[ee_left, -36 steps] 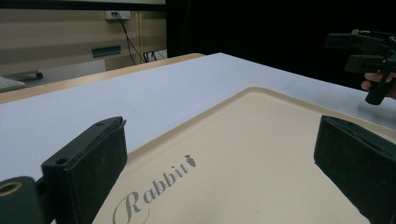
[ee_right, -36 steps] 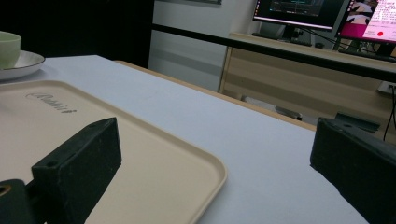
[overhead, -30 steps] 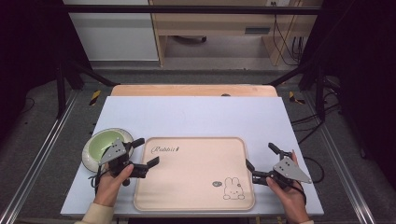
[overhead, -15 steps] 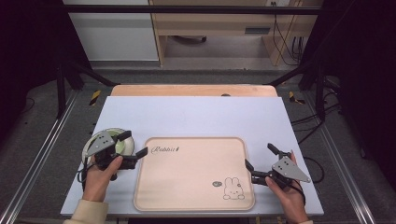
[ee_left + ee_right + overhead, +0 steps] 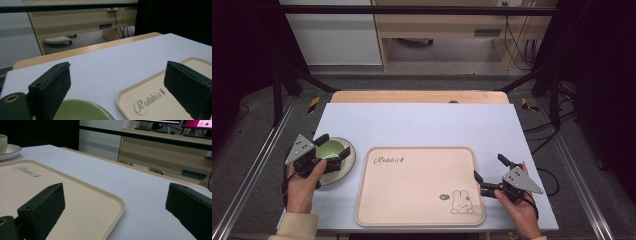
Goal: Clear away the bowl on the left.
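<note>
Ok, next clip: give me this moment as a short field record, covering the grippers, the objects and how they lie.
surface: white table top
tray: beige tray with Rabbit lettering and a rabbit drawing, flat at the table's near middle, nothing on it
cup: green cup on a saucer, left of the tray
left gripper: open, jaws straddling the cup, not closed on it
right gripper: open, at the tray's right edge, one jaw over the tray, the other over bare table
</note>
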`<state>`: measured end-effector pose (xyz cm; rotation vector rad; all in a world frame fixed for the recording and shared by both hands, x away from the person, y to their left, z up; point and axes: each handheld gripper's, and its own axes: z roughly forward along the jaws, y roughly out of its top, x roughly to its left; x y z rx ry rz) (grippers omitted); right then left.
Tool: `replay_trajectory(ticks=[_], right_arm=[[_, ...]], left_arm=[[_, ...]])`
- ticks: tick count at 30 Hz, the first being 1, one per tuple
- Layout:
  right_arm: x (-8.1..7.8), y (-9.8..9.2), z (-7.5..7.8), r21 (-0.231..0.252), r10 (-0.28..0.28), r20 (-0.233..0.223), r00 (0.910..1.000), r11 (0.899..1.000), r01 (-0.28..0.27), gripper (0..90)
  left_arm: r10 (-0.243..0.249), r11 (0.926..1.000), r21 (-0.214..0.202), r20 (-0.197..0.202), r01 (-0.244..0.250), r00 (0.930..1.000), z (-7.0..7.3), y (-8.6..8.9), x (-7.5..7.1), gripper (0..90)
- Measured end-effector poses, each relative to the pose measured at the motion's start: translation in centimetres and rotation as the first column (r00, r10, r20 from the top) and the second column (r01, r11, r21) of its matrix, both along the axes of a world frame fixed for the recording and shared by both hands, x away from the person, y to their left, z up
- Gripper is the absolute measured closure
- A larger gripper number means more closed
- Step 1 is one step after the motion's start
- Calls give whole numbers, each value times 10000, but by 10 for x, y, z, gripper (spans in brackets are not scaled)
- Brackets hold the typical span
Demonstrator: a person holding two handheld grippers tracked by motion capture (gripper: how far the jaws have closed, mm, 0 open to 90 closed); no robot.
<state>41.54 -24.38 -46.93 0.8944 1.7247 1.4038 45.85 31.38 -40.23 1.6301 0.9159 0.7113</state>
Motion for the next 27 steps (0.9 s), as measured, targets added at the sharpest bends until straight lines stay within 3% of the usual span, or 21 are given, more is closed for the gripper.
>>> replay_trajectory(ticks=[7,10,17,22,27], right_arm=[[0,0,0,-56,-1,-4,10000,10000,1,26],[0,0,0,-58,5,-29,10000,10000,-5,25],[0,1,-1,-59,64,-105,9999,10000,-64,26],[0,1,-1,-65,64,-110,9999,10000,-65,25],[0,1,-1,-83,91,-99,9999,9999,-91,26]], left_arm=[[498,9988,-35,-140,-498,9987,-2,15,1,69],[814,9965,225,-264,-808,9963,-1,21,1,69],[1274,9913,377,-263,-1263,9915,-2,32,1,66],[1645,9863,223,-577,-1635,9847,-5,41,2,63],[2290,9734,310,-1104,-2269,9672,-6,49,4,69]])
